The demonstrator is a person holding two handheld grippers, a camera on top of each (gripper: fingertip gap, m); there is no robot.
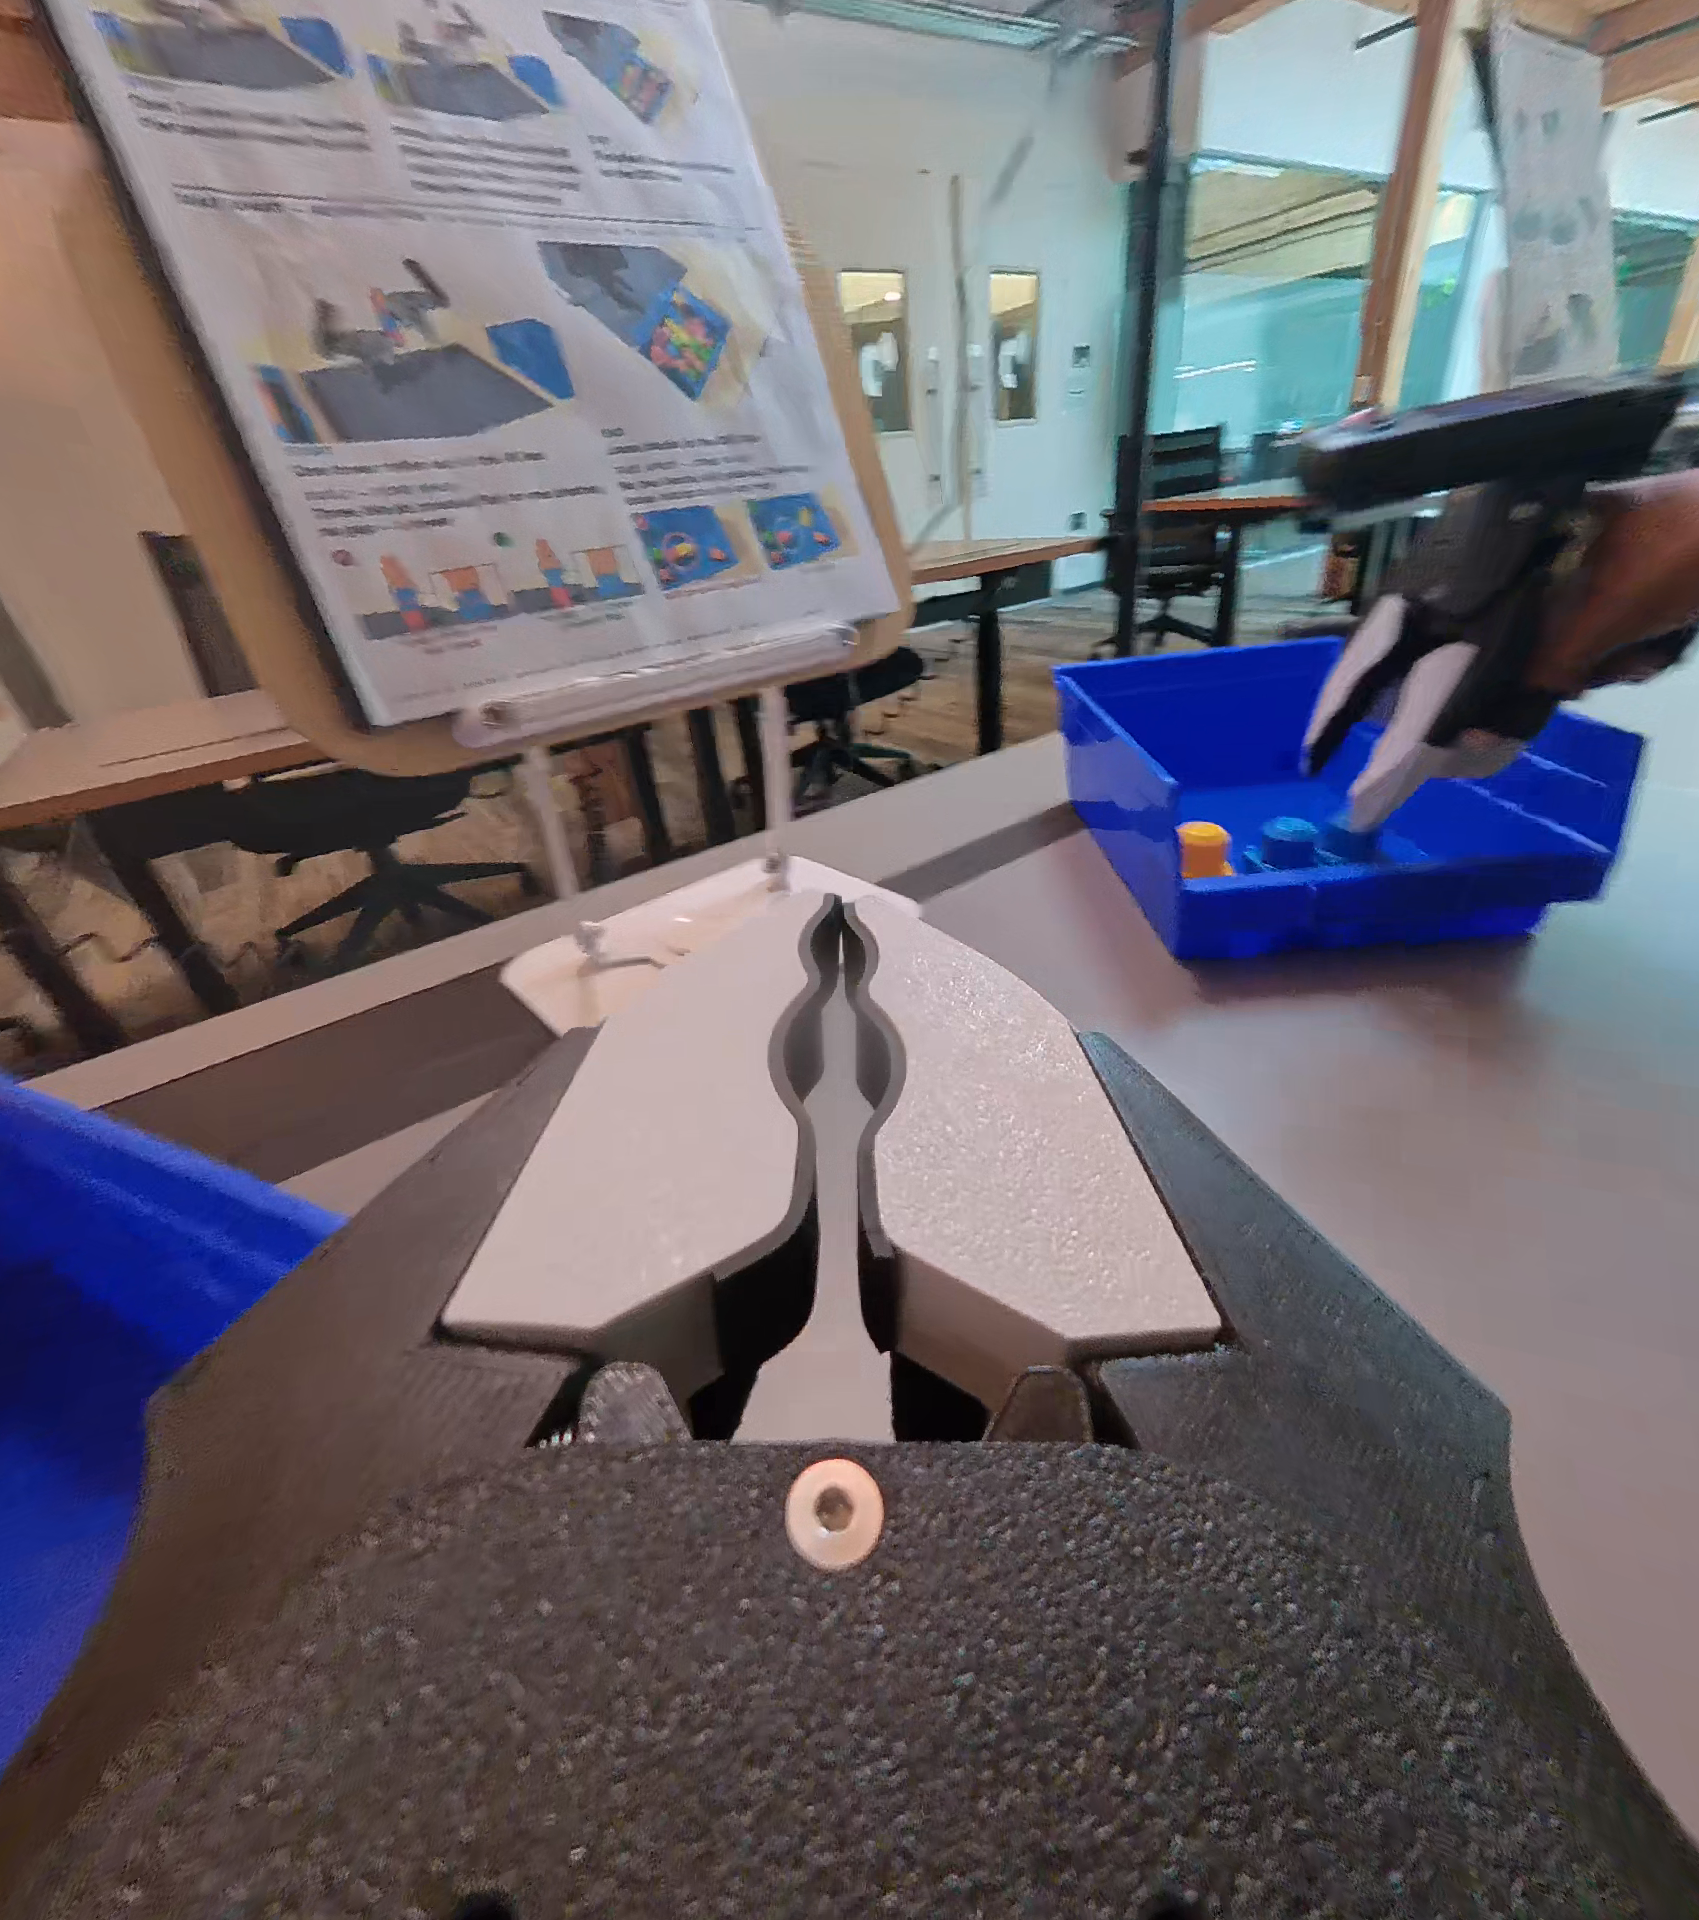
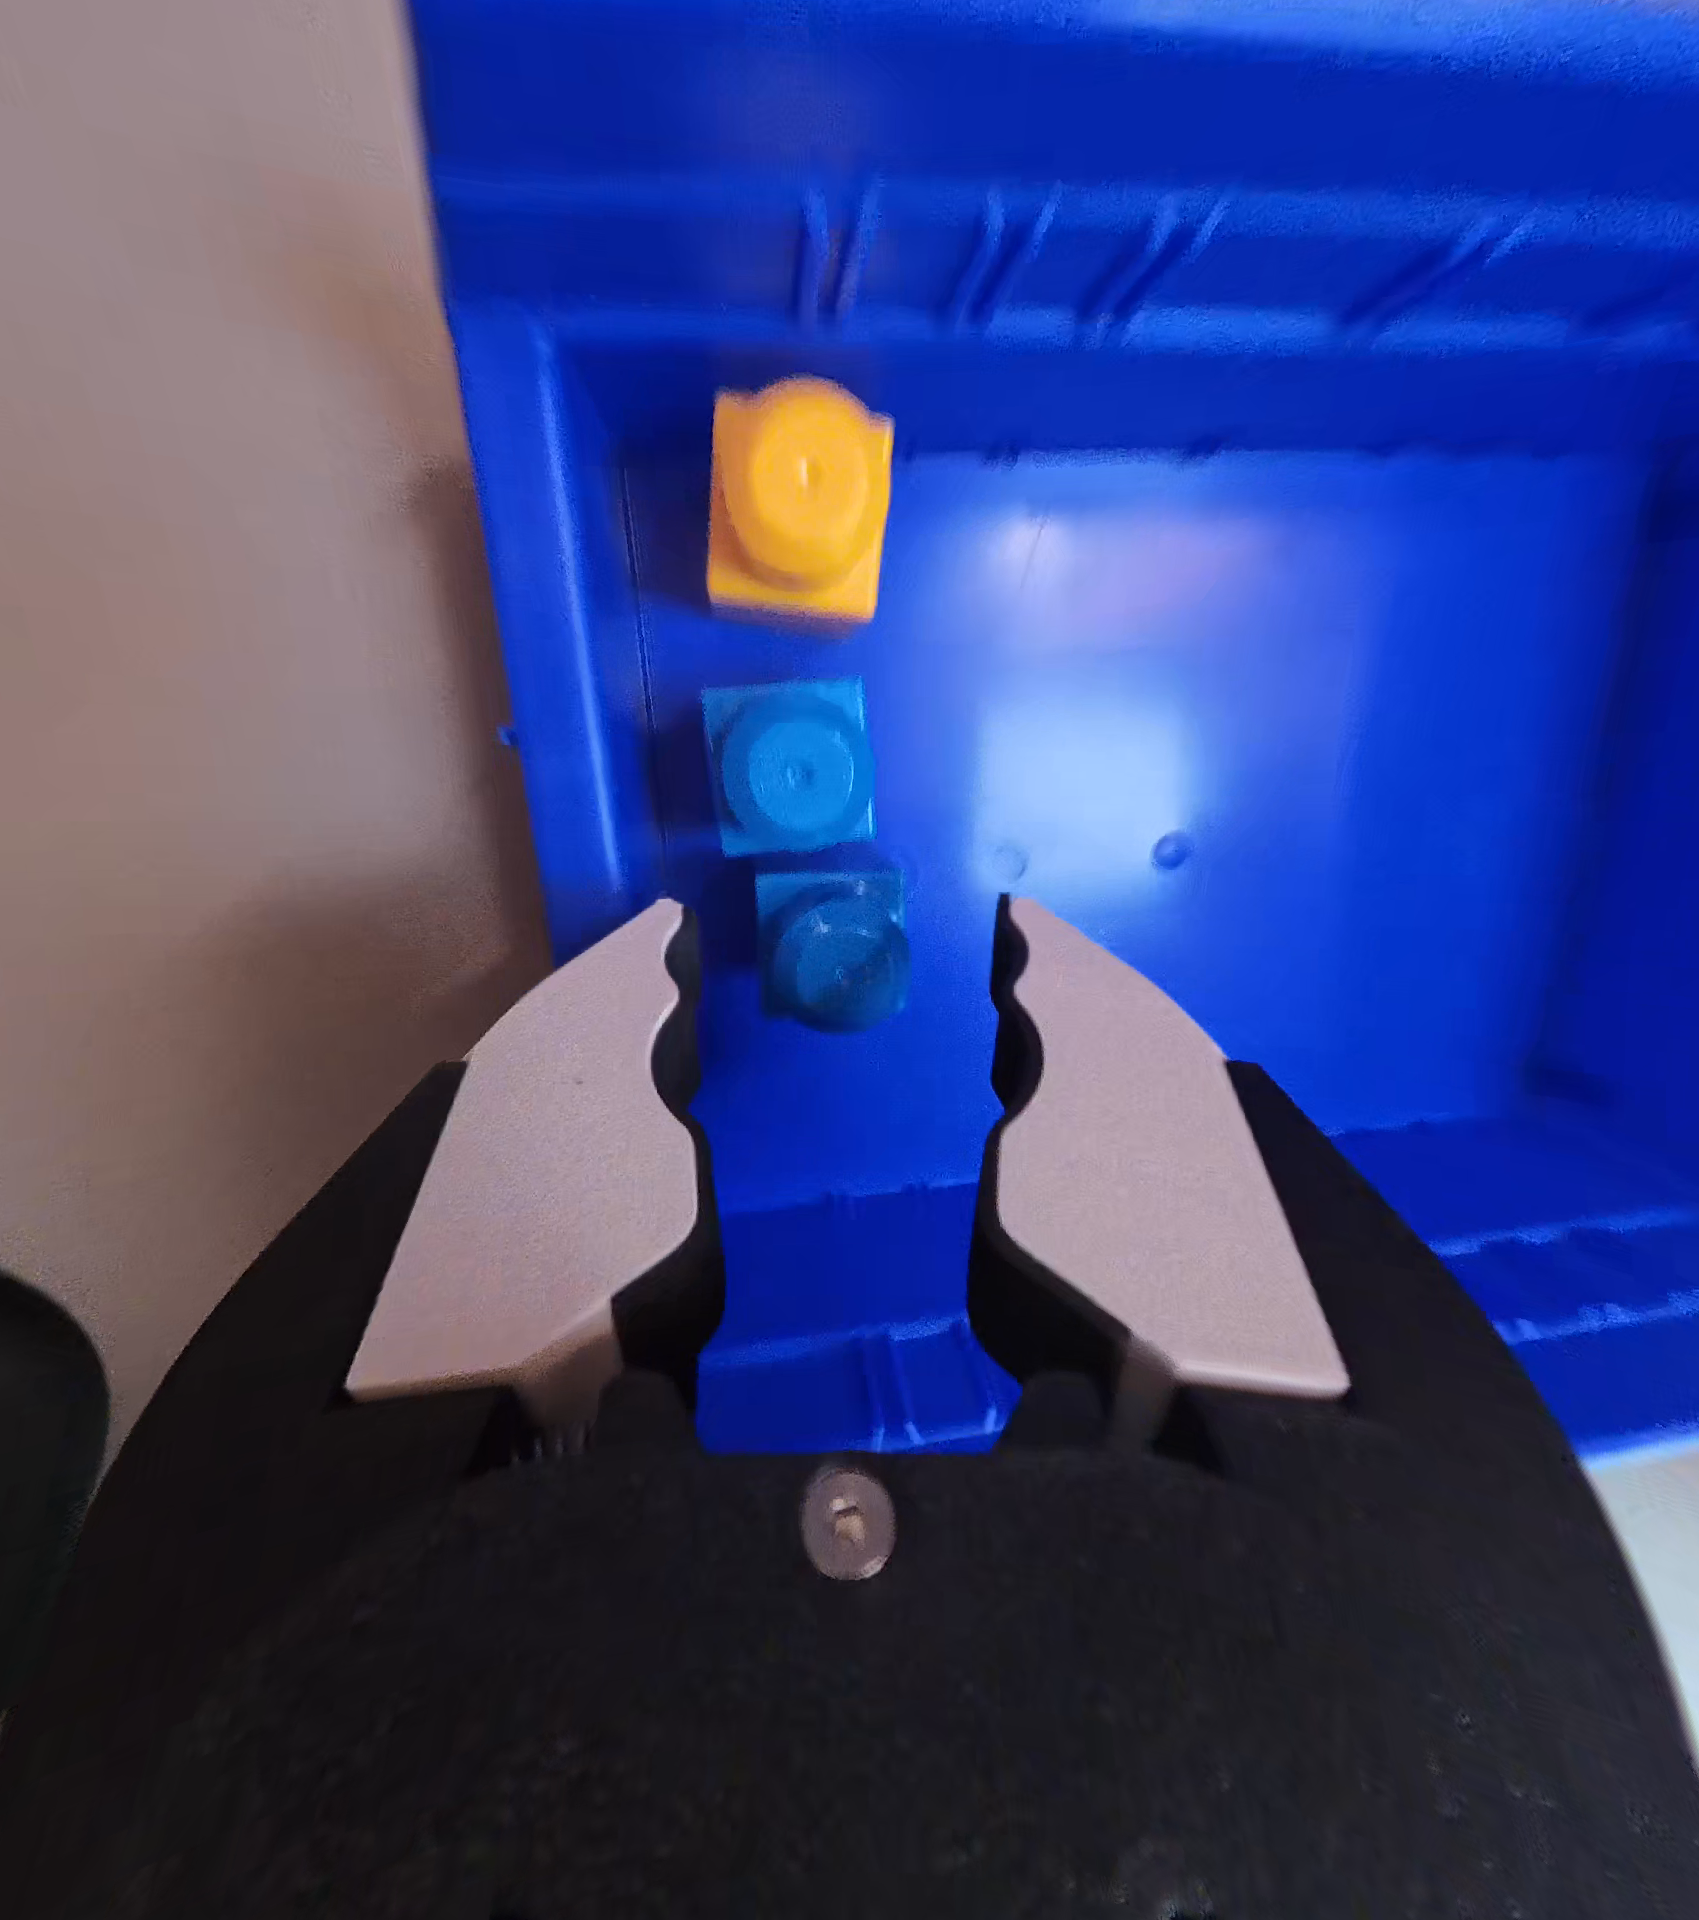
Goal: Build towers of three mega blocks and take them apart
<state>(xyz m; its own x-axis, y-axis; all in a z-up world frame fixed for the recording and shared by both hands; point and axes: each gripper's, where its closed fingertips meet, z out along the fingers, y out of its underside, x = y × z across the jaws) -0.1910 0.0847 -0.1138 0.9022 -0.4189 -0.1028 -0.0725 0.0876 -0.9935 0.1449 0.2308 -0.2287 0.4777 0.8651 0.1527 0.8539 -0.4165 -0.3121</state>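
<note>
Left gripper [image 1: 840, 930]: fingers pressed together, holding nothing, over the grey table [image 1: 1344, 1195].
Right gripper [image 1: 1370, 769]: fingers apart, tips down inside the blue bin [image 1: 1344, 914].
In the bin: an orange block [image 1: 1203, 847] and a blue block [image 1: 1289, 840], side by side.
Behind: a poster board [image 1: 471, 343].

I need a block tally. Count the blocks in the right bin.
3, in a row along one bin wall: an orange block farthest from the right gripper, a blue block in the middle, and a darker blue block just ahead of the open tips. Others may be hidden.
</note>
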